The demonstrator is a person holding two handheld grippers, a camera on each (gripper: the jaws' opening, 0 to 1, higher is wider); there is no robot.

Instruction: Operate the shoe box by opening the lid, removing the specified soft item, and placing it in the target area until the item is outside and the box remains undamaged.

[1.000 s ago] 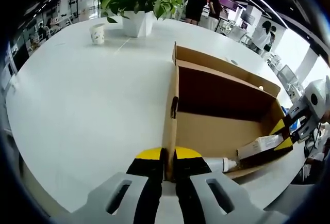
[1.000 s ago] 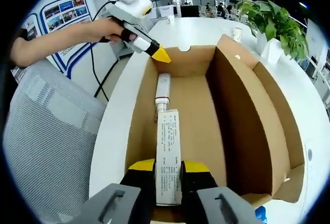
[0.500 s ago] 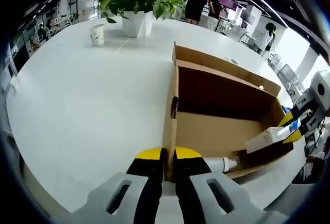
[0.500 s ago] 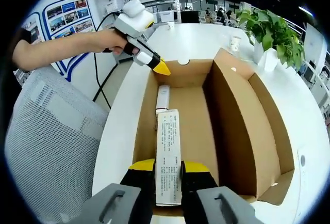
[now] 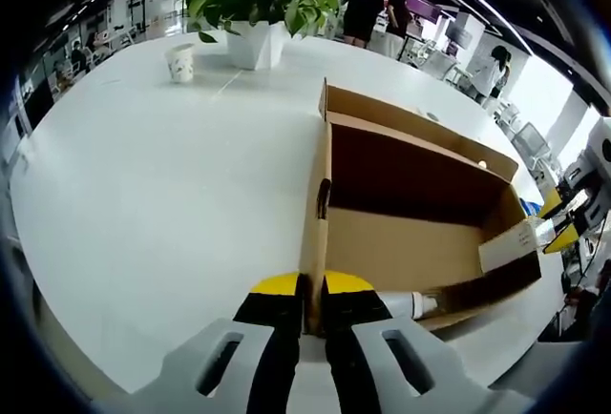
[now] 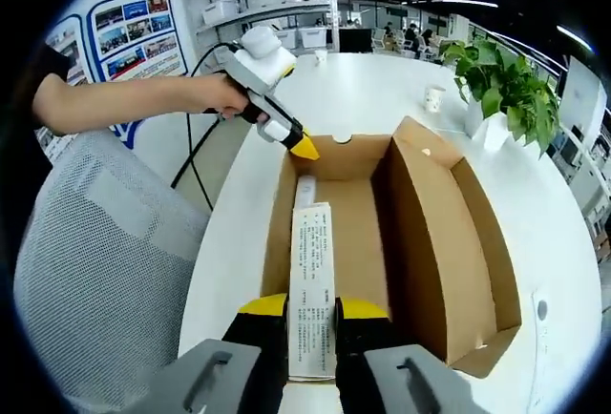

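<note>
On the white table [image 5: 143, 175], I'm pinching the shoe box [image 6: 420, 242] wall with my left gripper [image 5: 311, 304] — my right gripper [image 6: 311, 323] is clamping the white carton [image 6: 311, 290] above it — a careless tug risks tearing cardboard.

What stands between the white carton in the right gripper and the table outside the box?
Nothing visible. The right gripper holds the white carton lifted over the near wall of the shoe box. The left gripper pinches the far end wall, aside from that path.

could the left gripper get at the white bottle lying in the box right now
Probably not as things stand: the left gripper is shut on the box's end wall, so it is occupied. The white bottle lies just inside that wall, uncovered, so letting go would free the way.
</note>
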